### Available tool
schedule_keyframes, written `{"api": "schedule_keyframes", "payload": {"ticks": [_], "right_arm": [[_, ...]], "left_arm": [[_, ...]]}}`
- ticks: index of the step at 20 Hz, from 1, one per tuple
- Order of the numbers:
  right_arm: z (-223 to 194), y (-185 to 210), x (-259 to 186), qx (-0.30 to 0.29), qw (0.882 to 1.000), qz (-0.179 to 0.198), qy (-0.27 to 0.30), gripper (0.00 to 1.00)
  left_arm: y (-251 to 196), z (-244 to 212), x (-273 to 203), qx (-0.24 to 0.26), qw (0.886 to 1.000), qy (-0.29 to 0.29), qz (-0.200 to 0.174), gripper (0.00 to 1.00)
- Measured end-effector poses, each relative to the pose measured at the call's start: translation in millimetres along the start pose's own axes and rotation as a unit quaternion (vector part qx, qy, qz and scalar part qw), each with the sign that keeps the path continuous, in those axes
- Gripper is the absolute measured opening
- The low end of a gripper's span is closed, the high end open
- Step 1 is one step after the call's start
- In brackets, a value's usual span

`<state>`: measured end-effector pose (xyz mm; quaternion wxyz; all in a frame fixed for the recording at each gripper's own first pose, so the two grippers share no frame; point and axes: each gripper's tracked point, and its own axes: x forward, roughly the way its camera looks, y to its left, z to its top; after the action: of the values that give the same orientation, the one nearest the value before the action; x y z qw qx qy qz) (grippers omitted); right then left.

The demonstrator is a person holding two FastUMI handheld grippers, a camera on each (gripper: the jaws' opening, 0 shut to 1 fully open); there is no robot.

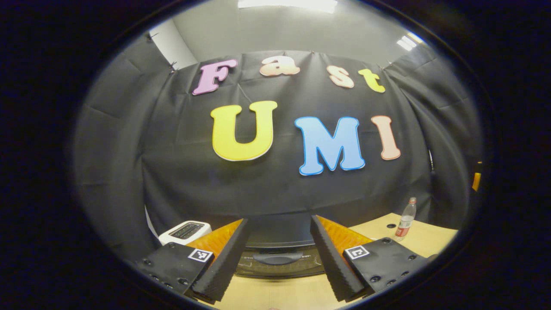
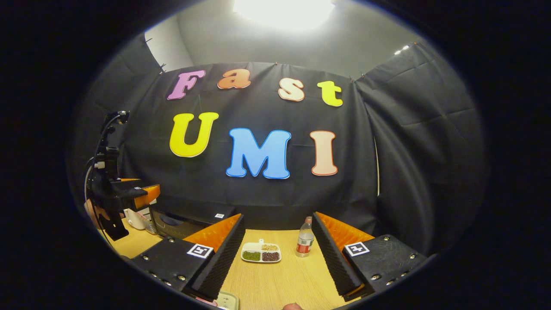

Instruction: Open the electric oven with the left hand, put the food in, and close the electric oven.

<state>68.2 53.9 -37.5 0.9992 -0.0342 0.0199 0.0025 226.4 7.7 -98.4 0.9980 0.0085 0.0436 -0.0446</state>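
The left gripper (image 1: 279, 254) stands wide open and holds nothing, its two ridged fingers (image 1: 224, 262) spread to either side of the oven (image 1: 280, 258), which sits straight ahead on the table (image 1: 275, 295) with its door closed and its dark handle (image 1: 277, 258) between the fingers but apart from them. To the left of the oven sits a white toaster (image 1: 185, 231); to its right, well apart, stands a bottle (image 1: 405, 219). The right gripper (image 2: 279, 254) is also wide open and empty, held above the table to the right of the oven (image 2: 185, 224). Between its fingers, on the table beyond them, lies a divided food tray (image 2: 261, 253), with the bottle (image 2: 305, 242) just beside it. In the right gripper view the left gripper (image 2: 144, 193) hangs above the oven's left end, a hand (image 2: 97, 213) behind it
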Motion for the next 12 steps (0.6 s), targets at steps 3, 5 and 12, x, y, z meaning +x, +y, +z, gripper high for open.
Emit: {"api": "schedule_keyframes", "payload": {"ticks": [3, 5, 12], "right_arm": [[-6, 5, 9, -0.007, 1.0, -0.017, 0.012, 0.96], [-9, 10, 13, -0.013, 0.999, -0.025, 0.019, 0.96], [-19, 15, 15, -0.024, 0.998, -0.045, 0.042, 0.95]], "left_arm": [[2, -27, 30, -0.007, 1.0, 0.02, -0.012, 1.0], [1, -44, 46, -0.013, 0.999, 0.035, -0.019, 1.0], [-2, -97, 91, -0.017, 0.996, 0.08, -0.033, 0.98]]}}
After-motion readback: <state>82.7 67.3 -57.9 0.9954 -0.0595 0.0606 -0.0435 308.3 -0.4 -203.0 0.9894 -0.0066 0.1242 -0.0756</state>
